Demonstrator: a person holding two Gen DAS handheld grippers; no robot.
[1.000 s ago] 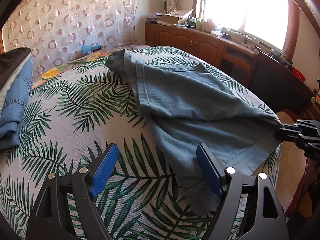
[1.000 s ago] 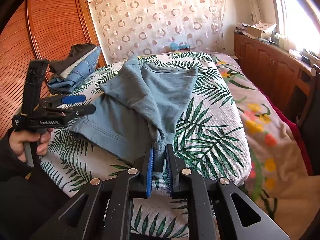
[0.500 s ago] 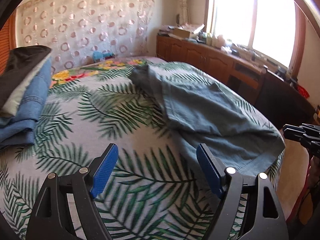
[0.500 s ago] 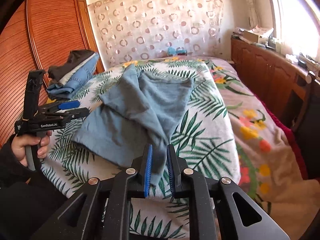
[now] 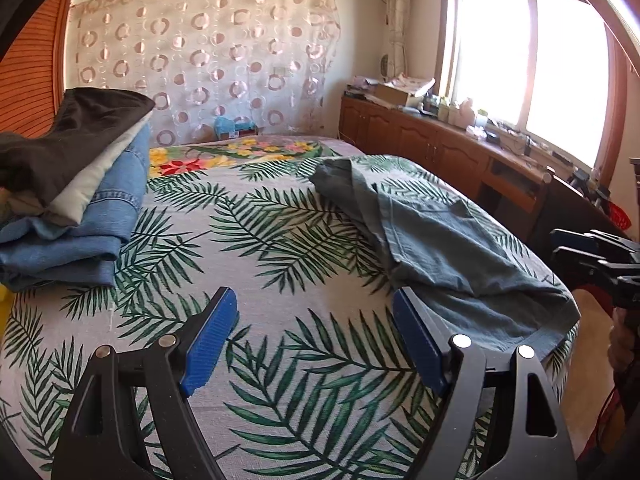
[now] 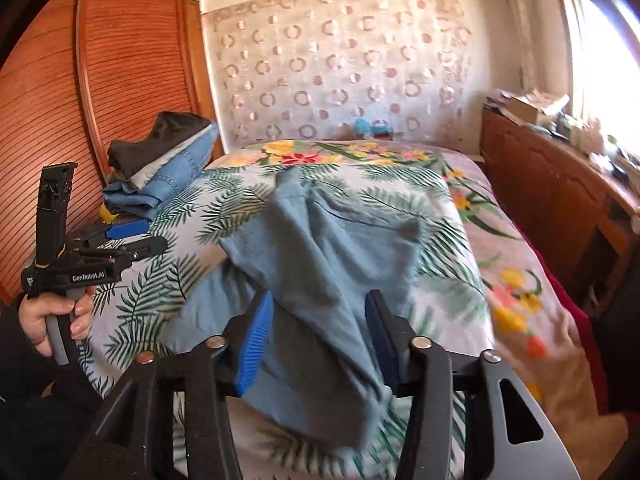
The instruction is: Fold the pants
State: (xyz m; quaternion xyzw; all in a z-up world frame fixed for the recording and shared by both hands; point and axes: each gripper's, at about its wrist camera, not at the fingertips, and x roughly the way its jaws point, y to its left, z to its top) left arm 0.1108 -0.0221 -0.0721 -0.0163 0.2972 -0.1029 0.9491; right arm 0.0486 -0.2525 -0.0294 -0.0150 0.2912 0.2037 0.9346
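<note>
Left wrist view: left tool [image 5: 314, 344] spread wide above the palm-leaf bedspread [image 5: 256, 240], nothing between the blue pads [image 5: 208, 344], only leaf print showing in the gap. Grey-blue pants [image 5: 440, 248] lying rumpled on the right half of the bed, running from the far middle toward the near right edge, lower hem draped just past the right pad. Stack of folded clothes [image 5: 80, 200] at the far left of the bed: dark garment on top, pale layer under it, blue denim beneath. Right tool [image 5: 592, 256] poking in from the right edge, close to the pants' near corner but apart from the cloth. Wooden cabinets [image 5: 420, 140] along the wall under a bright window [image 5: 520, 60]; circle-pattern curtain [image 5: 208, 64] behind the bed.

Right wrist view: right tool [image 6: 320, 336] with jaws just opened to a middling gap, pants [image 6: 332, 248] lying between and beyond the pads, fabric loose and not pinched, near hem blurred. Pants spread across the middle of the bed, folded over on themselves, one end toward the floral sheet [image 6: 328, 156] at the head. Left tool [image 6: 120, 240] at the left, gripped by a hand [image 6: 60, 316] in a dark sleeve, held over the bed's left edge, clear of the pants. Folded clothes [image 6: 168, 168] beyond it, beside the slatted wooden wardrobe [image 6: 80, 100].
</note>
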